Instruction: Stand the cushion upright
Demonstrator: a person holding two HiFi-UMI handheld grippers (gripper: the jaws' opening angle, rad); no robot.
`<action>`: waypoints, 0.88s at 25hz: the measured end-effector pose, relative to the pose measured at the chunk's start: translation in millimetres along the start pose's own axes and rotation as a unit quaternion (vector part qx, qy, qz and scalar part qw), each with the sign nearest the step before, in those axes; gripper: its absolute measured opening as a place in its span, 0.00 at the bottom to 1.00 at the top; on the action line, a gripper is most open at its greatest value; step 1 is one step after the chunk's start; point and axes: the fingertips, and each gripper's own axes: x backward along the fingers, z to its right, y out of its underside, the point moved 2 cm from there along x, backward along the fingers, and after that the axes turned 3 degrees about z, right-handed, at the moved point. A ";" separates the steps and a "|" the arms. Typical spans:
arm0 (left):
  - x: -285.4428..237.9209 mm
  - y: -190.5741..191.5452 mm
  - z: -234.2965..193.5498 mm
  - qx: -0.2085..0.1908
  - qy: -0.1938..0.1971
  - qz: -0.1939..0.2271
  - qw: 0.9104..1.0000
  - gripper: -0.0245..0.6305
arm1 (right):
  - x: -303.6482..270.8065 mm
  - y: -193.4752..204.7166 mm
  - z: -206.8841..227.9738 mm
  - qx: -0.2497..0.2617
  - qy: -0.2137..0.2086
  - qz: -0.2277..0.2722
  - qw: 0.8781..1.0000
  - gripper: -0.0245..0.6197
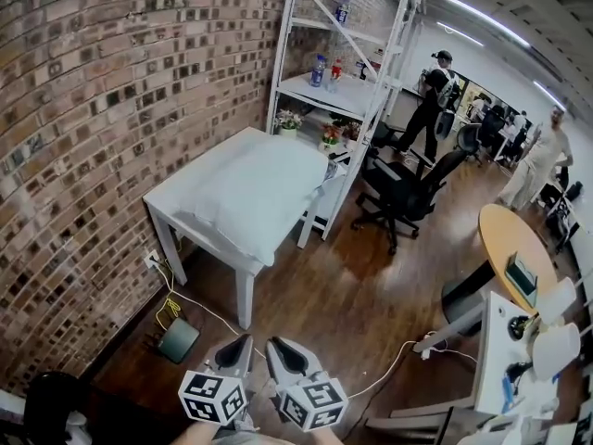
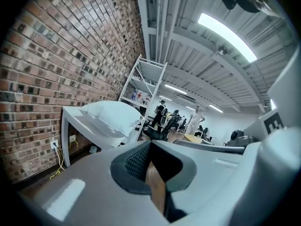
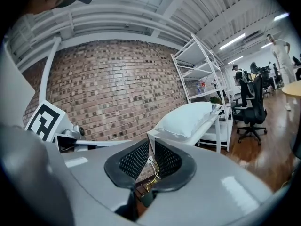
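Observation:
A white cushion lies flat on a white table against the brick wall, its near end hanging slightly over the table edge. Both grippers sit low at the bottom of the head view, well short of the table and above the wooden floor. My left gripper is shut and holds nothing. My right gripper, beside it, is shut to a thin slit and also holds nothing. In the left gripper view the cushion shows beyond the jaws. In the right gripper view the cushion shows beyond the jaws.
A white shelf rack with bottles and small plants stands behind the table. A black office chair is to its right. A round wooden table and a white desk are at the right. Cables and a small box lie by the wall; people stand far back.

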 end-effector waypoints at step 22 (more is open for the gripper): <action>-77.2 -19.8 -40.9 0.000 0.006 -0.001 1.000 0.04 | -69.5 -30.6 54.3 0.020 0.019 0.026 0.999 0.11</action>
